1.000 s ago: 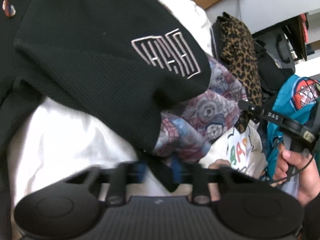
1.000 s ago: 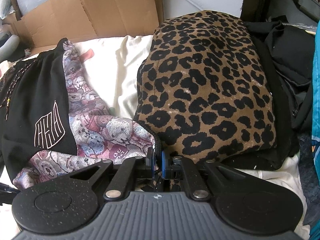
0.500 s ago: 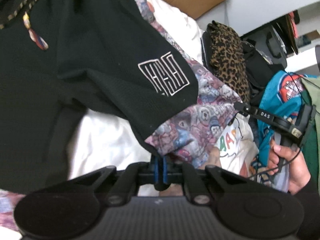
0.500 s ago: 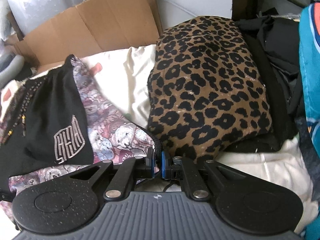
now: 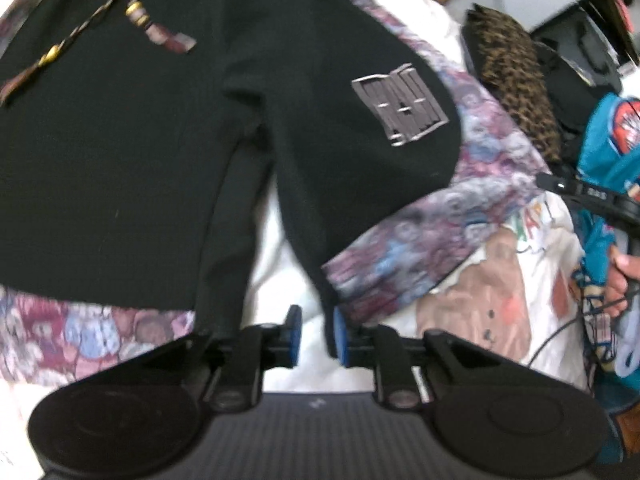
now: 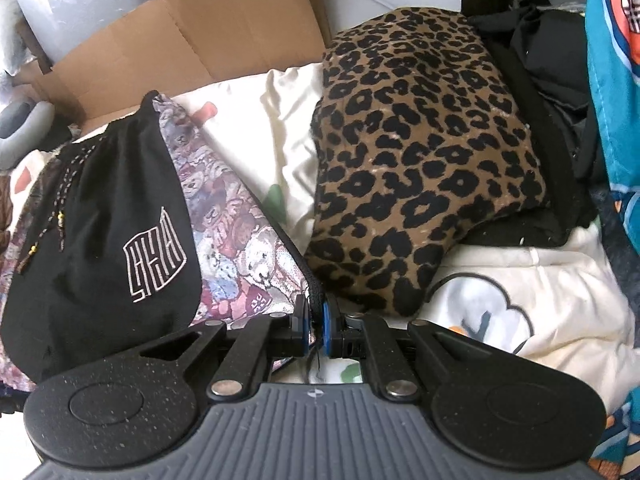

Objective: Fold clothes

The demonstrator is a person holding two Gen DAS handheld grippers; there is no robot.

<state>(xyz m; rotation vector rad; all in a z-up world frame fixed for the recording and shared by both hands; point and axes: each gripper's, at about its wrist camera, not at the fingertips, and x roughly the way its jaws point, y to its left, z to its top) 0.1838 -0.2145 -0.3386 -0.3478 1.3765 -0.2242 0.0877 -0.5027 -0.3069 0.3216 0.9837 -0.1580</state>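
A white outlined emblem (image 6: 155, 261) of blocky, maze-like letters is showing on the black shorts (image 6: 100, 240); its strokes are forming a boxed shape, but no word is coming through clearly in the right wrist view, and in the left wrist view it is blurring into grey bars. A small patch (image 6: 260, 301) on the teddy-bear print fabric is carrying tiny pale marks too small to read. Coloured letters, seemingly "AP" (image 5: 534, 220), are appearing on a white printed cloth (image 5: 532, 280) in the left wrist view. Small white characters are sitting on the other gripper's black bar (image 5: 592, 192), too blurred to read.
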